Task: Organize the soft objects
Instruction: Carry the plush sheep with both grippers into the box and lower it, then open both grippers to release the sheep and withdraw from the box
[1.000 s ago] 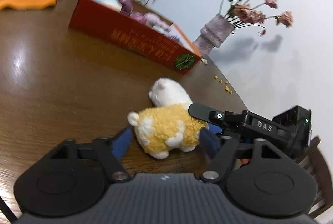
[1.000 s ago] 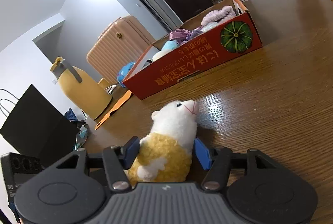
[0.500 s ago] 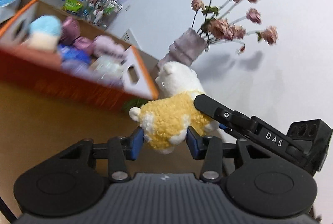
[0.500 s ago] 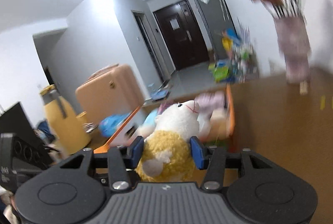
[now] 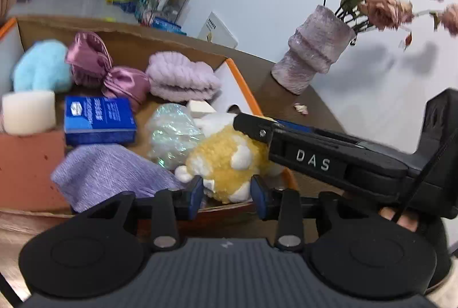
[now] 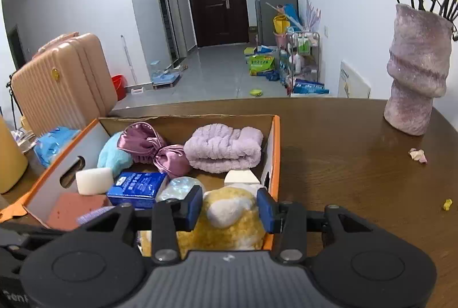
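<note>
A yellow and white plush sheep point(image 5: 226, 159) hangs over the near right corner of the orange cardboard box point(image 5: 243, 87). My left gripper point(image 5: 227, 193) is shut on its lower body. My right gripper point(image 6: 230, 206) is shut on the same plush sheep point(image 6: 229, 217) from the other side, and one right finger crosses the left wrist view. The orange box point(image 6: 275, 153) holds a lilac towel point(image 6: 224, 149), a purple satin bow point(image 6: 156, 146), a blue pack point(image 6: 137, 187), a light blue plush point(image 5: 40, 68), a white sponge point(image 6: 94, 180) and a lavender cloth point(image 5: 108, 173).
A lilac vase point(image 6: 416, 78) with dried pink flowers stands on the brown table point(image 6: 357, 164) right of the box. Petal crumbs point(image 6: 418, 155) lie near it. A pink suitcase point(image 6: 61, 81) and a yellow jug point(image 6: 8, 159) are at the left.
Both grippers closed on the plush sheep, lifted it off the table and carried it over to the box; it now hangs low over the box's near right corner.
</note>
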A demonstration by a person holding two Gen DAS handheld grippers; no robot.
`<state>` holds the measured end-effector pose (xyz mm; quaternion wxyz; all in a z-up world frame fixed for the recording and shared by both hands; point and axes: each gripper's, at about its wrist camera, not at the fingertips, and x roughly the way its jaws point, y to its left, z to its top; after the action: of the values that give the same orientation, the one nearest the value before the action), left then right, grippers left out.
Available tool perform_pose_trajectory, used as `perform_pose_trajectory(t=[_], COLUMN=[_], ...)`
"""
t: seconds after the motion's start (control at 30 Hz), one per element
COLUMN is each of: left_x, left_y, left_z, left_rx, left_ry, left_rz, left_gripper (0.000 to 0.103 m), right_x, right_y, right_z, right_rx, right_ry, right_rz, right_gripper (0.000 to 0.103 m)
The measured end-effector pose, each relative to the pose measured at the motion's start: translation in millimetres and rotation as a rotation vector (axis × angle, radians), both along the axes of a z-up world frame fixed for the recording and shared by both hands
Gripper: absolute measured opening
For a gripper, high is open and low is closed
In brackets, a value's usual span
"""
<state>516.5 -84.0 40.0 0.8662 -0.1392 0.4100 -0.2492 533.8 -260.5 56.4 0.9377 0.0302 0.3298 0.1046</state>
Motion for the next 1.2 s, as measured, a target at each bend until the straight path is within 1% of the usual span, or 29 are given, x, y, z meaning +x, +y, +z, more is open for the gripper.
perform_pose_trajectory(t=[0.03, 0.07, 0.1, 0.13, 0.17, 0.2, 0.23, 0.27, 0.33, 0.43, 0.5, 0.57, 0.63, 0.67, 0.73, 0.77, 0.8, 0.9, 0.93, 1.0, 1.03, 1.07, 1.1, 1.13, 1.17, 1.2], left_x=[-0.6, -4.0, -8.1, -12.2, -14.7, -18.4, -22.0, -23.8, -24.4, -27.8, -30.5, -33.0, -39.6, -45.0, -58.8, -65.7, -71.7, -88.7, -94.0, -107.1, -113.2, -118.0, -123.8, -129.8, -136.8, -145.1], left_y=[1.3, 1.8, 1.0, 0.5, -1.1, -0.5, 0.9, 3.2, 8.2, 4.1, -0.2, -6.2, -8.1, -6.1, 6.6, 16.3, 26.4, 58.2, 67.2, 82.5, 88.5, 94.1, 100.1, 104.0, 106.6, 108.4], left_z=[0.1, 1.3, 1.5, 0.6, -1.5, -4.2, -5.5, -6.5, -4.9, -3.7, -4.4, -2.9, 2.0, 7.0, 23.5, 32.9, 42.0, 62.0, 66.0, 69.8, 69.0, 67.6, 64.9, 62.5, 60.3, 59.2], left_rx=[0.017, 0.04, 0.069, 0.098, 0.12, 0.126, 0.128, 0.118, 0.084, 0.077, 0.059, 0.062, 0.066, 0.071, 0.077, 0.084, 0.099, 0.15, 0.169, 0.218, 0.241, 0.252, 0.255, 0.262, 0.278, 0.293], left_ry=[-0.007, -0.031, -0.07, -0.093, -0.095, -0.118, -0.147, -0.154, -0.135, -0.132, -0.128, -0.135, -0.162, -0.183, -0.241, -0.268, -0.288, -0.327, -0.337, -0.357, -0.361, -0.357, -0.353, -0.361, -0.383, -0.404], left_rz=[-0.002, -0.01, -0.014, -0.015, -0.018, -0.02, -0.019, -0.014, -0.009, -0.005, 0.0, -0.008, -0.04, -0.06, -0.083, -0.063, -0.039, 0.046, 0.078, 0.137, 0.162, 0.186, 0.223, 0.256, 0.279, 0.294], left_gripper=[0.034, 0.033, 0.033, 0.032, 0.032, 0.032, 0.033, 0.033, 0.031, 0.027, 0.027, 0.027, 0.03, 0.034, 0.039, 0.042, 0.043, 0.048, 0.051, 0.055, 0.061, 0.075, 0.079, 0.081, 0.083, 0.086], right_x=[-3.4, -5.0, -5.8, -7.8, -10.0, -11.7, -14.5, -14.9, -14.2, -11.7, -13.1, -12.3, -17.2, -22.9, -38.5, -47.7, -53.2, -72.4, -78.1, -91.6, -99.6, -107.8, -116.7, -125.9, -136.4, -147.6], right_y=[5.5, 7.7, 8.2, 8.9, 9.5, 10.2, 12.2, 14.7, 16.0, 12.2, 7.2, 1.7, -1.8, -2.8, -5.3, -8.0, -10.3, -15.3, -16.3, -19.0, -17.5, -15.2, -12.0, -9.0, -5.6, -2.1], right_z=[-1.4, -2.3, -4.3, -8.1, -16.2, -21.8, -23.8, -23.9, -22.1, -20.7, -20.0, -16.2, -11.1, -7.5, 3.8, 12.2, 18.7, 40.0, 45.7, 53.8, 56.6, 58.2, 59.1, 59.8, 59.8, 59.0], right_rx=[-0.032, -0.04, -0.018, 0.017, 0.039, 0.031, -0.002, -0.022, -0.024, -0.045, -0.044, -0.039, -0.041, -0.043, -0.044, -0.031, -0.026, -0.02, -0.013, 0.004, 0.004, 0.001, -0.002, -0.005, -0.005, -0.005], right_ry=[-0.014, -0.018, -0.006, 0.017, 0.036, 0.023, -0.001, -0.004, 0.016, 0.043, 0.053, 0.061, 0.063, 0.052, 0.019, 0.0, -0.014, -0.055, -0.065, -0.088, -0.102, -0.118, -0.145, -0.179, -0.228, -0.284], right_rz=[0.006, 0.009, 0.02, 0.032, 0.036, 0.033, 0.031, 0.034, 0.036, 0.041, 0.039, 0.027, 0.015, 0.011, 0.017, 0.022, 0.024, 0.022, 0.024, 0.026, 0.027, 0.03, 0.033, 0.033, 0.029, 0.023], right_gripper=[0.04, 0.04, 0.036, 0.036, 0.036, 0.031, 0.027, 0.026, 0.026, 0.026, 0.027, 0.027, 0.029, 0.03, 0.032, 0.036, 0.039, 0.044, 0.045, 0.052, 0.054, 0.061, 0.073, 0.081, 0.092, 0.096])
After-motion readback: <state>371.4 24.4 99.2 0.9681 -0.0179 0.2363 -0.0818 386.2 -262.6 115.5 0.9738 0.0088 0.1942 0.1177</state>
